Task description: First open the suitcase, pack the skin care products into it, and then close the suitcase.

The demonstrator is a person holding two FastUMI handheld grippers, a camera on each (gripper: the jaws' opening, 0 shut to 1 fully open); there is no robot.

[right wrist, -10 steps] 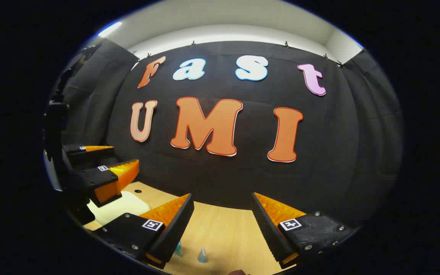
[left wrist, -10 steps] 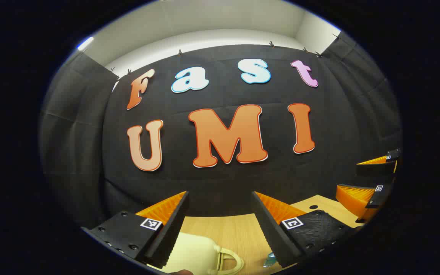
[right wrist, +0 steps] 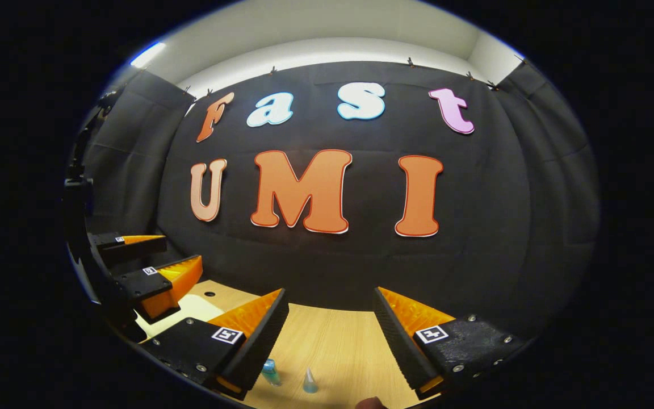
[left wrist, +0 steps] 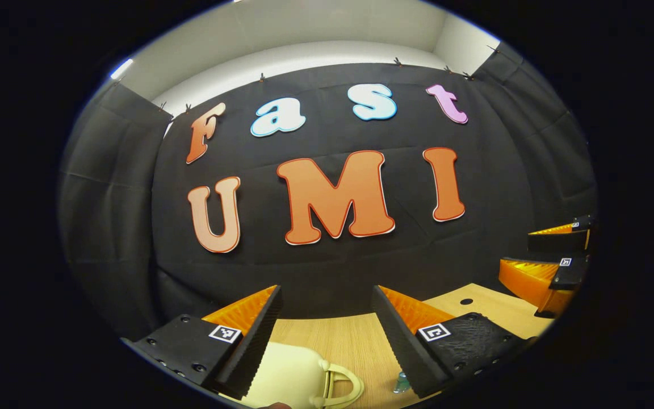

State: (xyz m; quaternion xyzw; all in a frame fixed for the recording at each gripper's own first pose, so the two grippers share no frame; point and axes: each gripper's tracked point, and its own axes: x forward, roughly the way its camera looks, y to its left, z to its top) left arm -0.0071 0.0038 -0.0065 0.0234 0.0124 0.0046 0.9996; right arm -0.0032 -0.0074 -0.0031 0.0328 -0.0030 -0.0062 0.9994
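Two grippers are held up above a light wooden table [left wrist: 355, 341], both pointing toward the black cloth wall. In the left gripper view, the left gripper [left wrist: 326, 295] has its fingers spread wide with nothing between them; below it on the table sits the cream suitcase [left wrist: 287, 378], lid down, its looped handle [left wrist: 345, 386] pointing right. Just right of the handle, a small bluish skin care bottle [left wrist: 401, 383] peeks out beside the right finger. At the far right edge, the right gripper [left wrist: 548, 255] hangs above the table corner, its fingers apart. In the right gripper view, the right gripper [right wrist: 330, 298] is likewise wide and empty. Under it stand a teal bottle [right wrist: 271, 372] and a small cone-shaped cap [right wrist: 309, 382], close together but apart. At the left, the left gripper [right wrist: 156, 253] hovers over a pale patch of the suitcase [right wrist: 193, 309].
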